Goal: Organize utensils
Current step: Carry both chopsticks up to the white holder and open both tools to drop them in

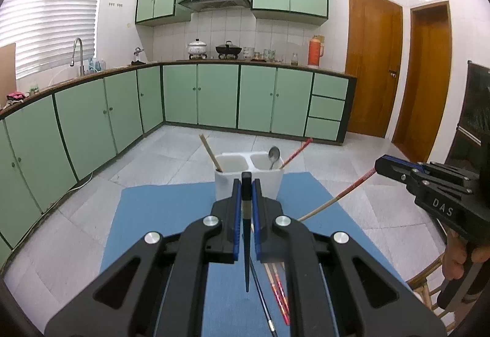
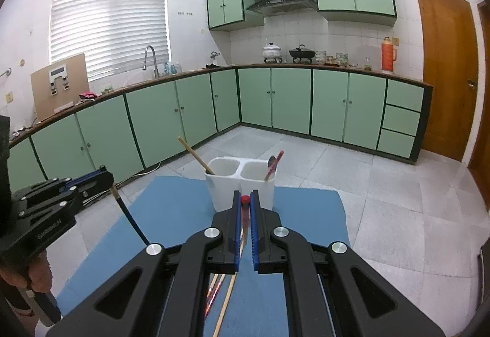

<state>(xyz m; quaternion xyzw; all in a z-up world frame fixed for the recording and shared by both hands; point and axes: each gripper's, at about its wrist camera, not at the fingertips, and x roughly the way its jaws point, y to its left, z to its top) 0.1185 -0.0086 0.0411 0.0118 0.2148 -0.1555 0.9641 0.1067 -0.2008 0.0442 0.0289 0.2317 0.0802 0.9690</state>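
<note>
Spoon [image 1: 274, 155] clear from left, half-hidden right

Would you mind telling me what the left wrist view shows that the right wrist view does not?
Only the left wrist view shows the left gripper head-on, shut on a dark chopstick, and a second wooden door.

Only the right wrist view shows the right gripper head-on, shut on a red-tipped chopstick, and a cardboard box on the counter.

Both share the white two-compartment holder on the blue mat, a wooden chopstick in its left compartment, a spoon in its right.
</note>
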